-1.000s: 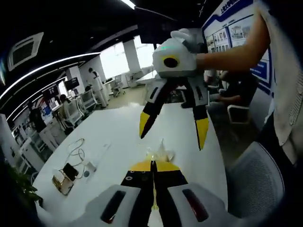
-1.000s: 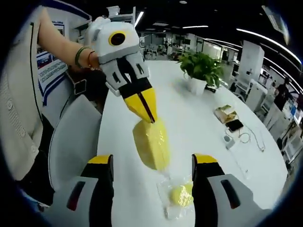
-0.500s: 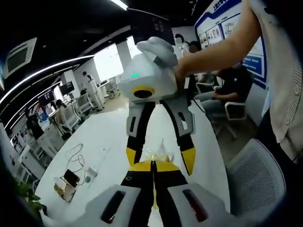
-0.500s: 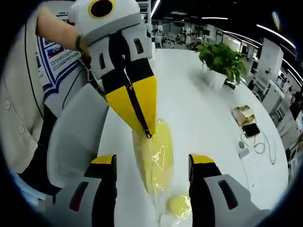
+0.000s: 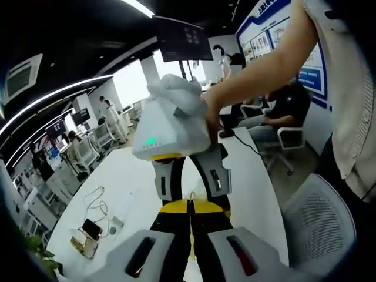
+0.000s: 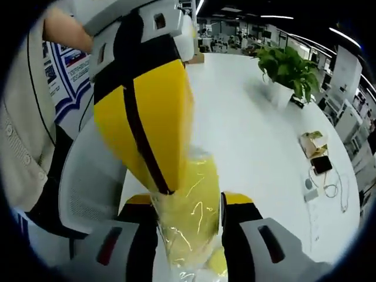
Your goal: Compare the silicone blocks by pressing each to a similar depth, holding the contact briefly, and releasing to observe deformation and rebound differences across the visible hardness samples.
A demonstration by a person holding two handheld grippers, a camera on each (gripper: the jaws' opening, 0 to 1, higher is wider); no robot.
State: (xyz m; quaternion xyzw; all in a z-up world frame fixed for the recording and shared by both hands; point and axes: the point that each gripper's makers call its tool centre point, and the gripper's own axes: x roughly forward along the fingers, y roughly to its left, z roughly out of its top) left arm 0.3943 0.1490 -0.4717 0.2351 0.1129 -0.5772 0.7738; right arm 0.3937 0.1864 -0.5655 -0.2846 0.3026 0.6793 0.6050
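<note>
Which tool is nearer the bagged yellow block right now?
Left, though barely. The left tool is shut on the top of the bagged yellow block, holding it up. The right tool has its open jaws on either side of the block, seemingly close to touching.

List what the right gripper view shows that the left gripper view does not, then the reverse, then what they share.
Right gripper view: a bagged yellow block hanging from the shut left claw, between the jaws of the open right claw, and a potted plant. Left gripper view: a ceiling monitor and a seated person. Both: the two claws, the white table, a phone and a chair.
</note>
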